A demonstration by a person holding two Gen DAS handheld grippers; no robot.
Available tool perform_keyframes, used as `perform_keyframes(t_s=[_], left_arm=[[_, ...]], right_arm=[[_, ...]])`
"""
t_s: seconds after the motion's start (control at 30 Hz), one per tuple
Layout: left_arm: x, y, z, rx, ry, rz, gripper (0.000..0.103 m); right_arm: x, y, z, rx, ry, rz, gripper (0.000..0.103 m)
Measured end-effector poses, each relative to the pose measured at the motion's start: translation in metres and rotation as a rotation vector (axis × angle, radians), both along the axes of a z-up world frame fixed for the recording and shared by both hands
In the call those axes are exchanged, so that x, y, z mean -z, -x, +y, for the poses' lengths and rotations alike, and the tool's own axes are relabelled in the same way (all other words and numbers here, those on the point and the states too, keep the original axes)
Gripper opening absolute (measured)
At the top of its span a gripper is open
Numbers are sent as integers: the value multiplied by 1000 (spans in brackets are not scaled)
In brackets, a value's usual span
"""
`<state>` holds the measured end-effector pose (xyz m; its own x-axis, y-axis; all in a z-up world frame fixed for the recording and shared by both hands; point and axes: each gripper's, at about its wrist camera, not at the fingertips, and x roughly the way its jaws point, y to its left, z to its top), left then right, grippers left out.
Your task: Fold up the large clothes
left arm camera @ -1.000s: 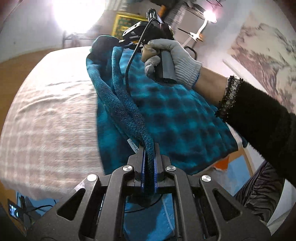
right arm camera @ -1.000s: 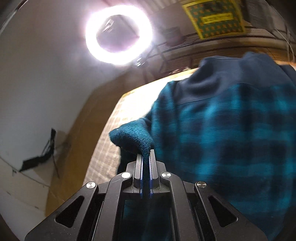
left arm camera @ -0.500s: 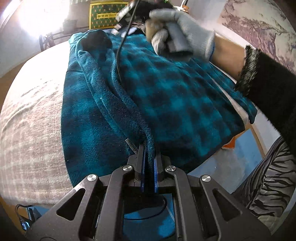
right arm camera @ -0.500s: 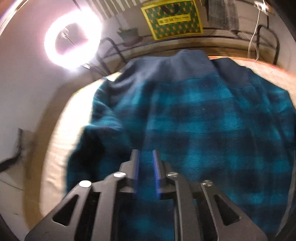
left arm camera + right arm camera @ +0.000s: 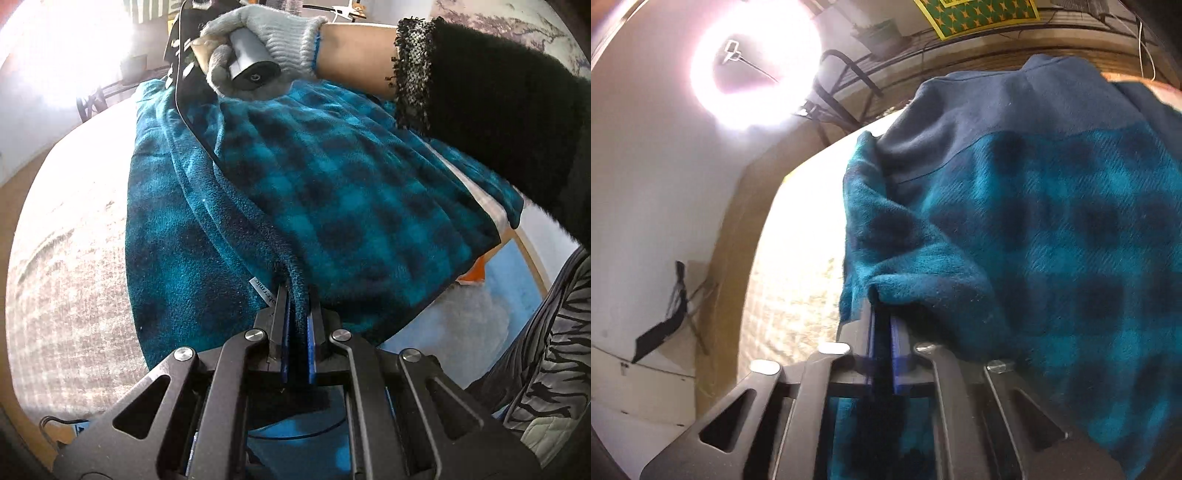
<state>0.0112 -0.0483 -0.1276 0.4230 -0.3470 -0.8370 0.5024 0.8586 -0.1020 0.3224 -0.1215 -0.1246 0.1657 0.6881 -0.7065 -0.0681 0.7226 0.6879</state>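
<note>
Both pairs of jaws stand narrow, each pinching fleece. The left gripper (image 5: 297, 295) clamps a rolled edge of the teal checked garment (image 5: 332, 192), which lies spread over a pale woven bedcover (image 5: 74, 258), a white label (image 5: 263, 291) just at nine o'clock of the pads. The right gripper (image 5: 882, 314) bites a fold of the same garment (image 5: 1034, 240), whose plain navy band (image 5: 1015, 107) sits toward twelve o'clock. A gloved hand (image 5: 258, 48) grips the other tool's handle at twelve o'clock in the left view; a ring lamp (image 5: 753, 66) glares at eleven.
</note>
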Motion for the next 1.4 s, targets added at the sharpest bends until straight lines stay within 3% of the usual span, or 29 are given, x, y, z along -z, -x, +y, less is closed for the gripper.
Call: perform_keyframes(t_s=[0.07,0.13,0.2,0.3,0.43,0.57,0.63,0.77,0.9,1.0,1.17,1.3,1.4], left_arm=[[-2,3,-5,19,5,-3,4],[-1,5,-10,37,3,-4,4],[6,4,-14,49,-14,8,4],[13,0,-19,54,-29,29,4],[16,2,-22,53,-40,35,5],[15,5,-20,59,-25,36,5],[11,9,-16,61,-14,27,5],[4,16,-6,52,28,26,5],[-11,30,4,75,118,33,6],[-16,45,7,121,146,49,13],[-28,62,39,80,179,42,14],[-38,49,80,-62,173,3,14],[-37,29,104,-138,180,8,14]], right_arm=[[-21,3,-18,9,1,-85,5],[-22,10,-45,60,-83,-82,5],[-7,15,-56,94,-7,-78,5],[35,17,-55,114,28,29,5],[46,16,-42,102,73,21,5],[25,19,-32,70,158,-16,5],[16,23,-42,110,134,-16,5],[17,29,-40,93,195,-12,5],[4,34,-52,98,139,45,12],[-15,45,-70,105,154,9,13],[-60,92,-117,93,89,-55,14],[-85,156,-126,18,27,-78,14],[-87,210,-115,-45,-21,-58,15]])
